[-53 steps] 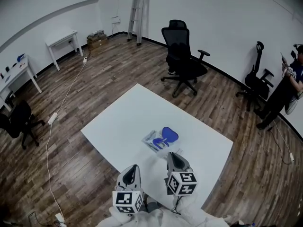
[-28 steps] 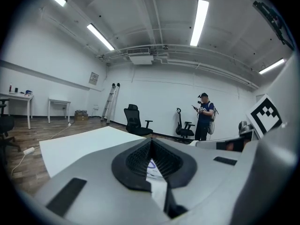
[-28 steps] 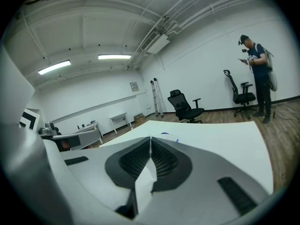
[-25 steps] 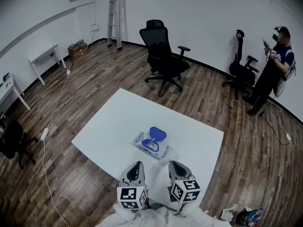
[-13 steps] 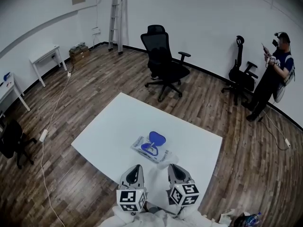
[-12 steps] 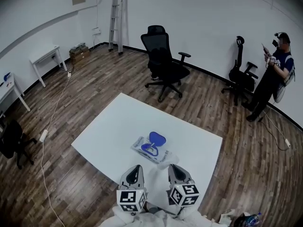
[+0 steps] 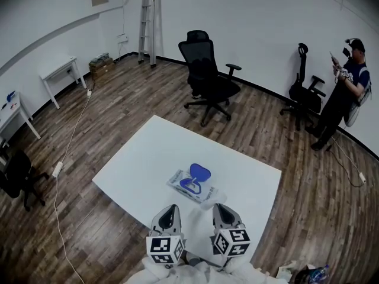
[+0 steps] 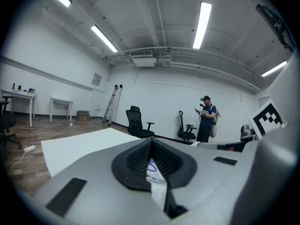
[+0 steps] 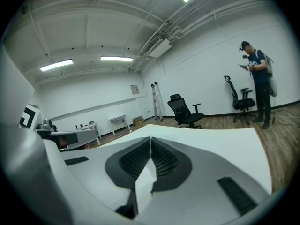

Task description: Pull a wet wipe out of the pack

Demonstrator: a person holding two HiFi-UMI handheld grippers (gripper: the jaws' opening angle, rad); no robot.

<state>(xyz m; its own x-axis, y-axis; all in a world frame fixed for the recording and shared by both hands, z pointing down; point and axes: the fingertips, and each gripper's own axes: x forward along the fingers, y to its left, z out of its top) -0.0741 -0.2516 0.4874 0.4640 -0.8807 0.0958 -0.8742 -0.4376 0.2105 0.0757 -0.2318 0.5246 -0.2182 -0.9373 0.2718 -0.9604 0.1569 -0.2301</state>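
Head view: pack (image 7: 188, 186), blue lid (image 7: 199, 171) up, on table (image 7: 148, 152) just ahead, long axis slanting toward right gripper (image 7: 219, 208), judged slightly nearer than left gripper (image 7: 170, 209). Left gripper view: jaws together, empty, pack dead ahead. Right gripper view: jaws together, empty; pack unseen.

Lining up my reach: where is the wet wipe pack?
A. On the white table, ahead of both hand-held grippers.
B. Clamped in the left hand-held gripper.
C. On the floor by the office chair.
A: the wet wipe pack lies on the white table, clear of the left hand-held gripper and the right hand-held gripper.
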